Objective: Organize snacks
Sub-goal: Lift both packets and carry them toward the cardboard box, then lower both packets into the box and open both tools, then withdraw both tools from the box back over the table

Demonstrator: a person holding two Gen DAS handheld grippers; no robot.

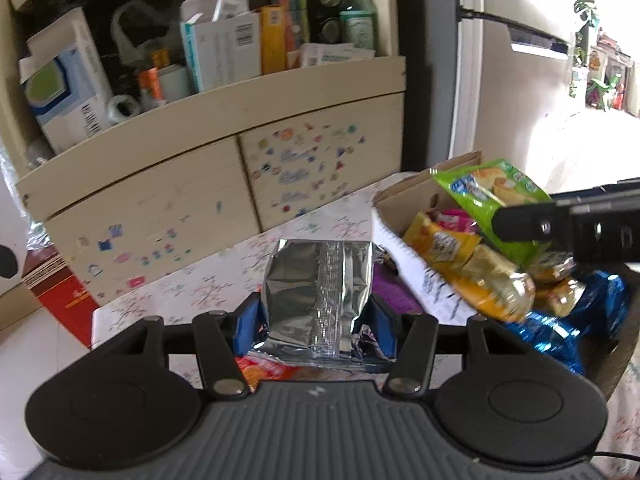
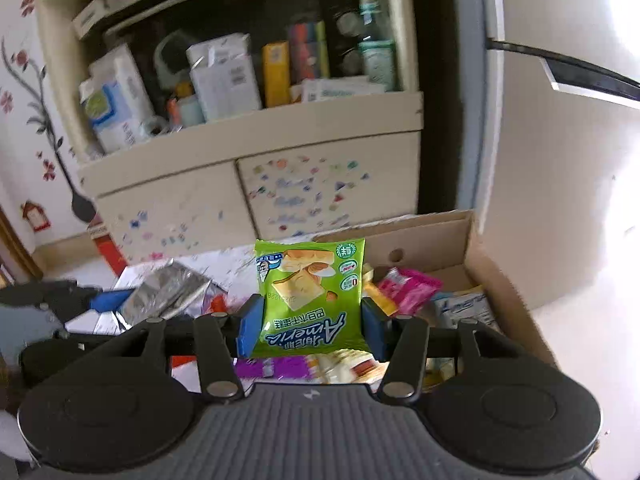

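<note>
The left gripper (image 1: 316,320) was clamped on a silver foil packet (image 1: 318,292), held up above the floral tablecloth (image 1: 200,292). The right gripper (image 2: 312,320) gripped a green snack bag (image 2: 310,300) between its blue pads, raised over the cardboard box (image 2: 472,248) of mixed snacks. A cream cabinet (image 2: 248,152) with stickered doors stood behind the table.
</note>
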